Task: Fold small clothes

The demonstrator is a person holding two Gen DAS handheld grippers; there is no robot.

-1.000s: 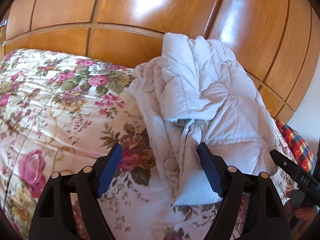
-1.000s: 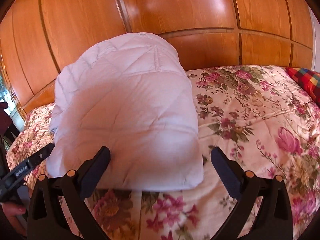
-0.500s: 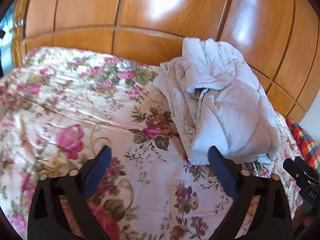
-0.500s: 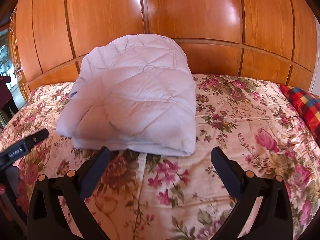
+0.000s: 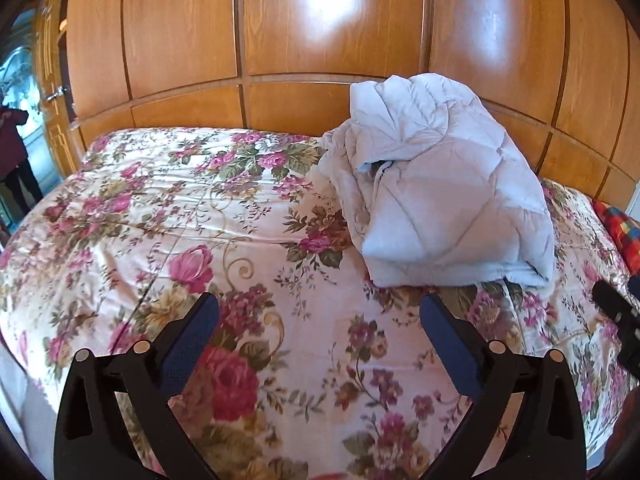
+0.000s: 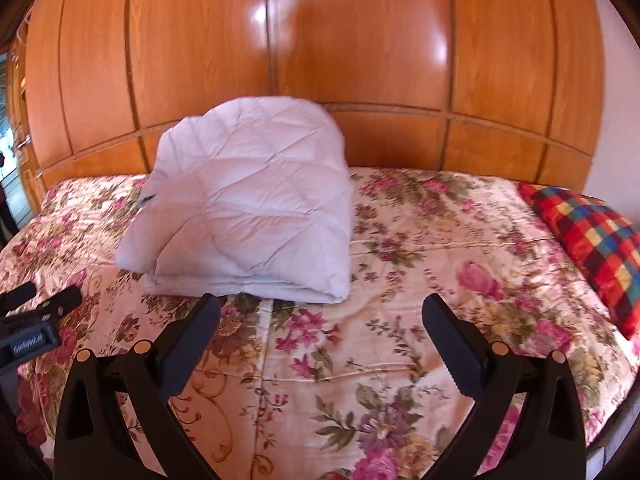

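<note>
A pale quilted jacket (image 5: 440,200) lies folded in a bundle on the floral bedspread (image 5: 200,220), close to the wooden headboard. In the right wrist view the same jacket (image 6: 256,208) shows its smooth folded back, left of centre. My left gripper (image 5: 320,320) stands open over the bedspread, short of the jacket's near edge, with nothing between its blue pads. My right gripper (image 6: 320,316) is open too, its left fingertip just in front of the jacket's hem, holding nothing. The other gripper's tip shows at each view's edge.
A glossy wooden headboard (image 6: 360,60) rises behind the bed. A red checked cushion (image 6: 588,240) lies at the bed's right side. A person (image 5: 14,152) stands in a doorway at the far left. The bed's near edge drops off at the lower left.
Both grippers have drawn back and up from the jacket, which now lies farther off. The left gripper's jaws, earlier around the jacket's edge, have opened wider and left it lying.
</note>
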